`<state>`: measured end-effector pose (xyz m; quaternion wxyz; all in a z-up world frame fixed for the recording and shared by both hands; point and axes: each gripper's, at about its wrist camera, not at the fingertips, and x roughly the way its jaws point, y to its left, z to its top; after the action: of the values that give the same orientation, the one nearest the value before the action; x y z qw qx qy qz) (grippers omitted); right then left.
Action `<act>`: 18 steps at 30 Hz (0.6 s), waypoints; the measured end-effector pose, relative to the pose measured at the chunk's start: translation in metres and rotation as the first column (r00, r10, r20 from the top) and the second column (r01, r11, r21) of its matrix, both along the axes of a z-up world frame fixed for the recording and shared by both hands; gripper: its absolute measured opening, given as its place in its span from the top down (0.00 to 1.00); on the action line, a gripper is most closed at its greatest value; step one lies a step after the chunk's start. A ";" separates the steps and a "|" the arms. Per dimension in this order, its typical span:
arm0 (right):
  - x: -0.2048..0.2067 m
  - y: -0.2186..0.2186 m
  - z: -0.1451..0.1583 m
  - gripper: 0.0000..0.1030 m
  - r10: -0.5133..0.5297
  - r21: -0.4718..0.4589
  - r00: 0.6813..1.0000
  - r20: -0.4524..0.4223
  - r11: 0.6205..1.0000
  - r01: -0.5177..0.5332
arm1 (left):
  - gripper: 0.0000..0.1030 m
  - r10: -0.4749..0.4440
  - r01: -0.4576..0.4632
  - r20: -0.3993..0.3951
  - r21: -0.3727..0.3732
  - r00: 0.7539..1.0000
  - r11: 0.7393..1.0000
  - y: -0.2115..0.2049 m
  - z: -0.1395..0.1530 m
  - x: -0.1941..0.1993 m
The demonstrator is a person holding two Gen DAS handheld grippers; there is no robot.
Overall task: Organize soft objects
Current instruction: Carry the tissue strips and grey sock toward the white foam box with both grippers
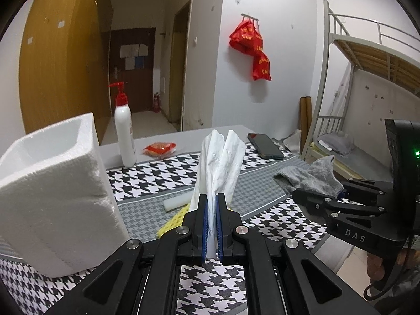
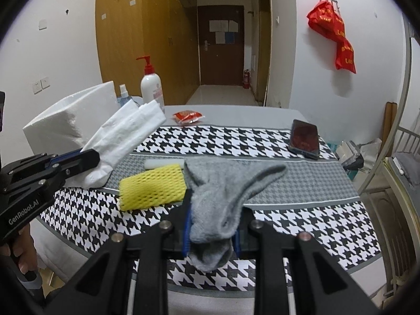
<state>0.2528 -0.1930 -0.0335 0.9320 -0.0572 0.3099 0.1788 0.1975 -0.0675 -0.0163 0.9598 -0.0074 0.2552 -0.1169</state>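
Observation:
My left gripper (image 1: 212,202) is shut on a white folded tissue (image 1: 223,157), held up above the houndstooth table mat (image 1: 267,225); it also shows in the right wrist view (image 2: 126,136), next to the foam box. My right gripper (image 2: 211,225) is shut on a grey sock (image 2: 225,191), lifted over the mat; the sock also shows at the right of the left wrist view (image 1: 309,176). A yellow foam net (image 2: 152,186) lies flat on the mat with a white foam stick (image 2: 165,163) behind it.
A white foam box (image 1: 52,191) stands open-topped at the left. A white pump bottle with red cap (image 1: 125,131), a red packet (image 1: 159,149) and a black phone (image 2: 304,138) sit toward the far edge. A bunk bed (image 1: 367,84) stands at the right.

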 end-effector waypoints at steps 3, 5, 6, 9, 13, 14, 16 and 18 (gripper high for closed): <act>-0.004 0.001 0.005 0.73 0.002 0.003 1.000 0.014 1.000 -0.002 | 0.94 0.001 -0.001 0.016 -0.001 1.000 1.000 0.001 0.005 -0.006; -0.007 0.001 0.008 0.73 0.005 0.005 1.000 0.023 1.000 -0.005 | 0.94 0.006 -0.005 0.029 -0.001 1.000 1.000 0.003 0.007 -0.010; -0.009 0.001 0.010 0.73 0.007 0.008 1.000 0.030 1.000 -0.007 | 0.94 0.007 -0.007 0.033 -0.001 0.999 1.000 0.003 0.009 -0.012; -0.014 0.003 0.015 0.73 0.013 0.011 0.999 0.048 1.000 -0.013 | 0.94 0.011 -0.011 0.047 -0.001 0.999 1.000 0.006 0.012 -0.019; -0.019 0.008 0.021 0.73 0.029 0.020 0.997 0.067 0.999 -0.031 | 0.94 0.029 -0.029 0.066 -0.001 0.997 1.000 0.009 0.016 -0.027; -0.021 0.010 0.022 0.73 0.036 0.022 0.997 0.071 0.999 -0.038 | 0.94 0.034 -0.034 0.068 -0.001 0.997 0.999 0.011 0.017 -0.029; -0.023 0.014 0.024 0.73 0.049 0.025 0.996 0.079 0.998 -0.051 | 0.94 0.043 -0.043 0.069 -0.004 0.997 0.999 0.014 0.017 -0.032; -0.025 0.020 0.025 0.73 0.061 0.025 0.995 0.084 0.998 -0.063 | 0.94 0.057 -0.056 0.074 -0.006 0.996 0.998 0.019 0.018 -0.035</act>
<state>0.2275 -0.1734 -0.0086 0.9389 -0.0611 0.2664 0.2094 0.1630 -0.0481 0.0017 0.9714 -0.0120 0.2190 -0.0903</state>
